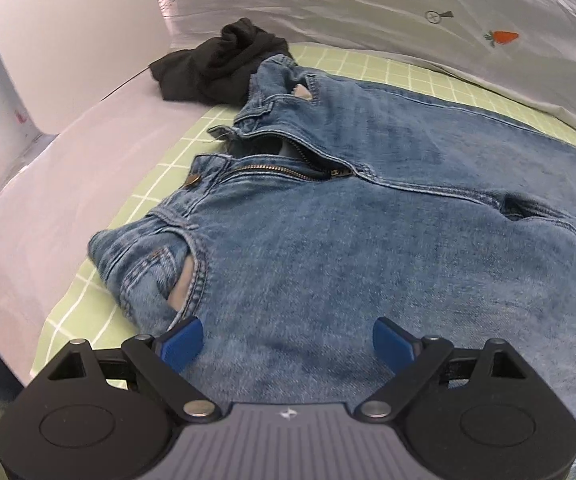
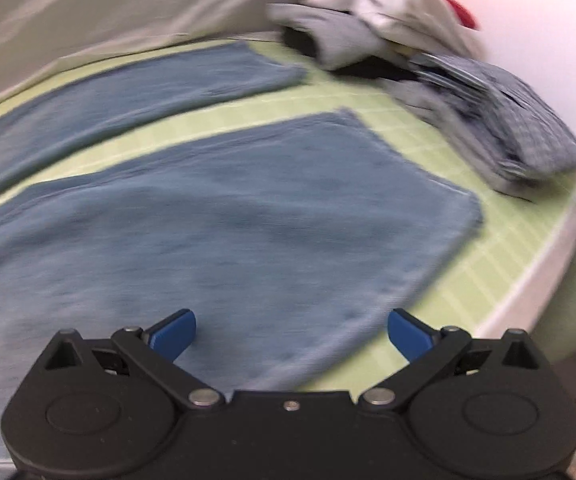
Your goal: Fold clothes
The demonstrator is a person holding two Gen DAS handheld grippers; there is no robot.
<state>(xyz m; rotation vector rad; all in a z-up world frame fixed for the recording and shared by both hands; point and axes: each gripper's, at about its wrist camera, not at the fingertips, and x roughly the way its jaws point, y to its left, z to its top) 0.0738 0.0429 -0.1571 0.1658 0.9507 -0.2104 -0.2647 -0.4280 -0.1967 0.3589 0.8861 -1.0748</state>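
Black garment (image 1: pixel 219 66): bunched at the bed's (image 1: pixel 99 280) far left edge, touching the jeans' waistband. Jeans (image 1: pixel 368 248): spread flat across the bed, fly open, legs parted toward the right edge. Left gripper (image 1: pixel 287 344): jaws apart over the hip, empty. Right gripper (image 2: pixel 291 334): jaws apart over the near leg, empty. Clothes pile (image 2: pixel 468 100): far right corner. Risk: pinching one denim layer only, dragging the fold askew.
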